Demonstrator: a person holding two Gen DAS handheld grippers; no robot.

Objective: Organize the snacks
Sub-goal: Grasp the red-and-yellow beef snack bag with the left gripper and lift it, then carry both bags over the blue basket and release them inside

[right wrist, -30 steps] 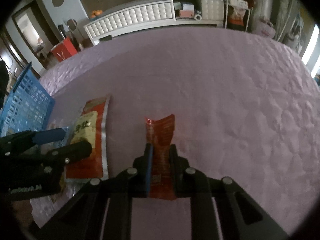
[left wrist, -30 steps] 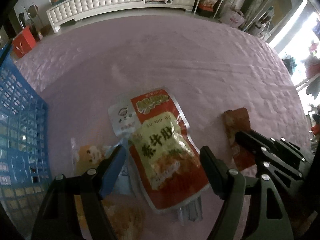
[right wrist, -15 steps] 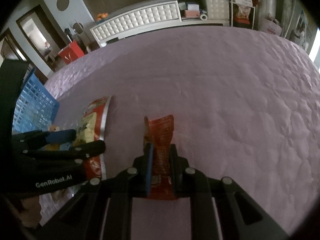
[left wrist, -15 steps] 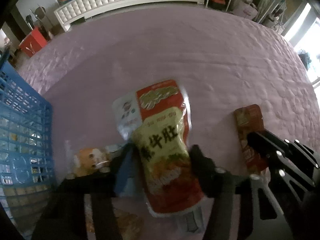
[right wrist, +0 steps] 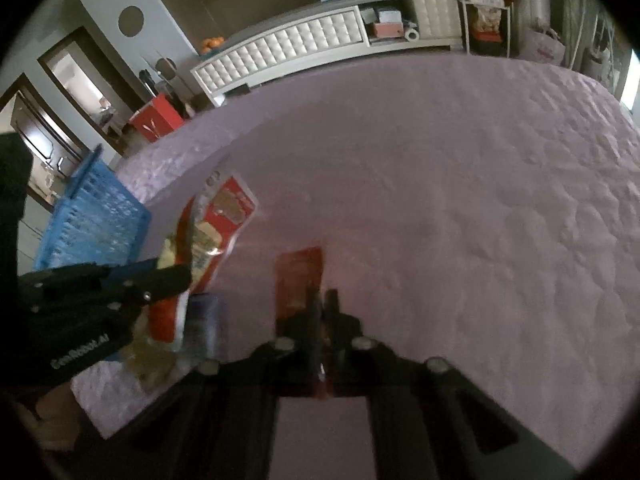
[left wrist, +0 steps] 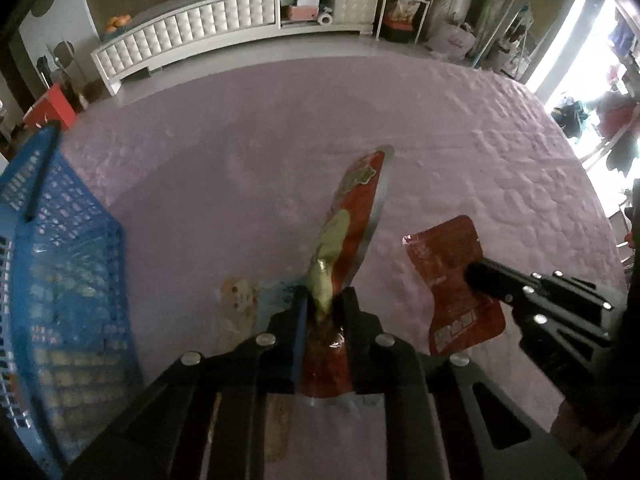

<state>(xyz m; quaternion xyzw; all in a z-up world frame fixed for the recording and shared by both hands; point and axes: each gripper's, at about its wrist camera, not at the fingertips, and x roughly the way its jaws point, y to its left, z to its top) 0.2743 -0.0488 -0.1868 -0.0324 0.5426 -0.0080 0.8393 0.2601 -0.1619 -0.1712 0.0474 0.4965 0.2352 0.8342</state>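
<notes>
Left tongs (left wrist: 323,306) clamped on the red-and-yellow foil snack pouch (left wrist: 352,216), lifted edge-on above the quilted lilac counter (left wrist: 248,128). Right tongs (right wrist: 320,312) pinching the small dark-red snack packet (right wrist: 299,276); broad face seen only from left wrist. Farther left, blue plastic lattice basket (left wrist: 60,248). Beyond, white tufted cabinet (right wrist: 288,50).

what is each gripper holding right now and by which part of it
The left gripper pinches the large red-and-yellow foil snack pouch near its lower end. The right gripper clamps the small dark red snack packet at its lower half.
</notes>
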